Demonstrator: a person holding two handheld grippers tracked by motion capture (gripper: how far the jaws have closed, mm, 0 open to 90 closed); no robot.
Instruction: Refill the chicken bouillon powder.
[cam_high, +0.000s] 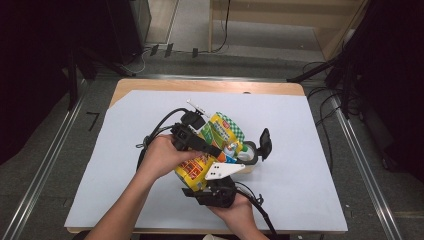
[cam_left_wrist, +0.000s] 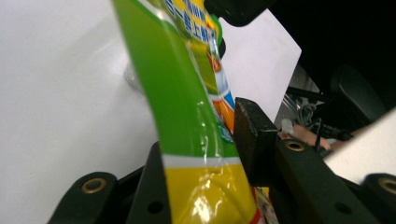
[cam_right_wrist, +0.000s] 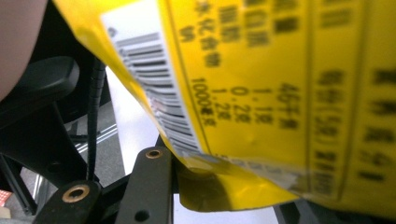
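White table sheet (cam_high: 300, 150), wood edge at far side. Yellow-green snack bag (cam_high: 215, 145) held above sheet middle, tilted, between both grippers. Left gripper (cam_high: 192, 140) clamped on bag's upper green part, jaws partly closed with film pinched between pads (cam_left_wrist: 254, 140). Right gripper (cam_high: 215, 192) gripping bag's yellow bottom edge near barcode (cam_right_wrist: 154, 88), jaws partly closed. Small clear cup (cam_high: 248, 152) beside bag, on sheet.
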